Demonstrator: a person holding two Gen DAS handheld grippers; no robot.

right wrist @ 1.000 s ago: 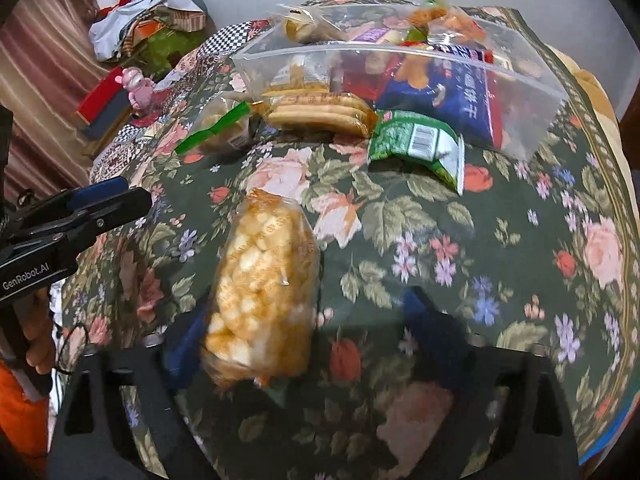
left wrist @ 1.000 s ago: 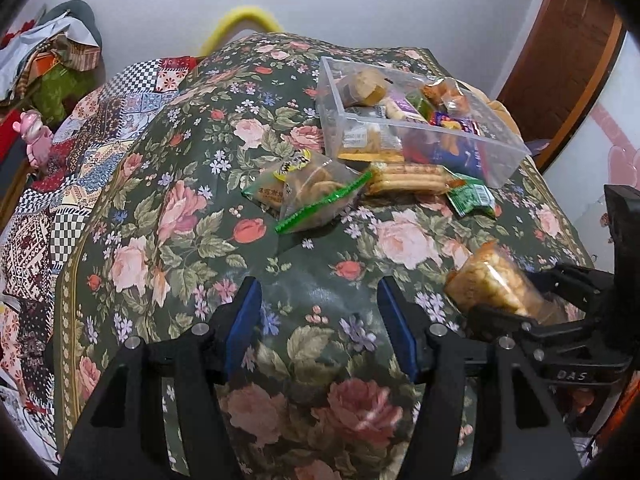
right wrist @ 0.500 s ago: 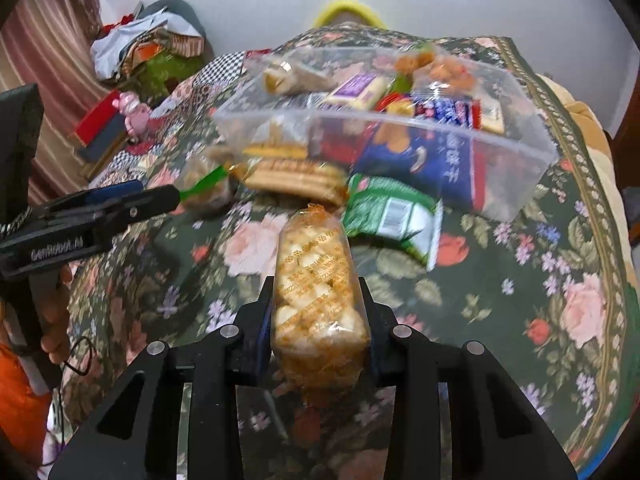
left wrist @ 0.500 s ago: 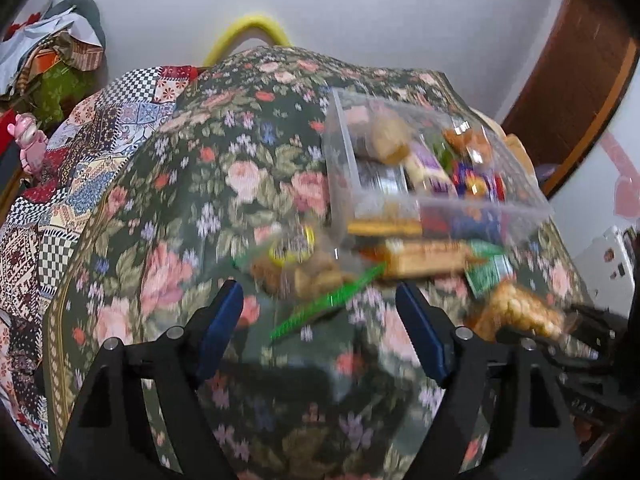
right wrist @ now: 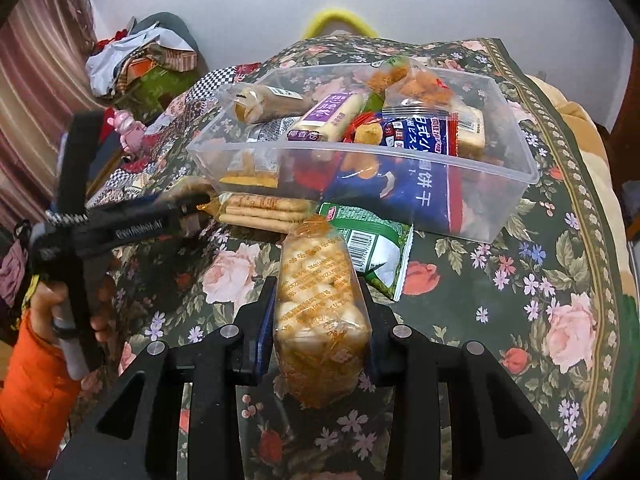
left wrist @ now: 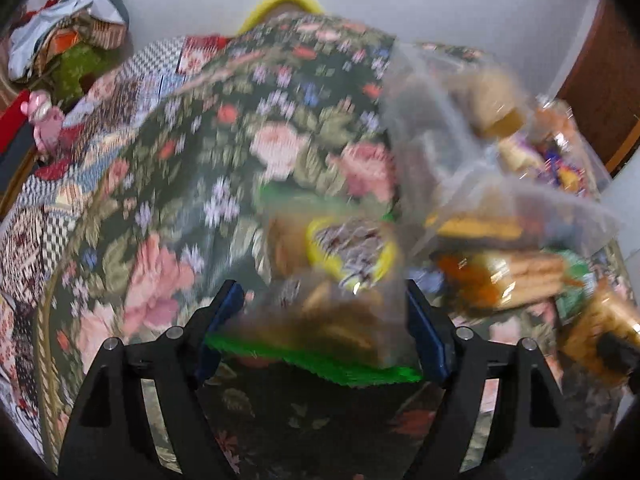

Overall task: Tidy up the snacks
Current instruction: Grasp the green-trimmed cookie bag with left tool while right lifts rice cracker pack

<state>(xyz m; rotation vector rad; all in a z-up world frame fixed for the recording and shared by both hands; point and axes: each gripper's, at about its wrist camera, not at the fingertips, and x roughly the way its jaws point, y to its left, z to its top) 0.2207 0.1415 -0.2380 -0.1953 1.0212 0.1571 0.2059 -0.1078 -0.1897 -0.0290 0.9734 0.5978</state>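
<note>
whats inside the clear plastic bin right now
The clear plastic bin holds a heap of snack packs: a purple-labelled roll and a blue biscuit bag show. Whatever lies beneath them is covered.

- Dark green floral bedspread (right wrist: 520, 280) with pink roses and a gold-patterned border.
- Clear rectangular plastic bin (right wrist: 500, 200).
- Clear cellophane pack of golden-yellow puffs (right wrist: 320, 300) with orange print.
- Green-and-white foil packet (right wrist: 372, 248).
- Blurred clear snack bag (left wrist: 336, 312) with a bright green strip and a yellow ring.
</note>
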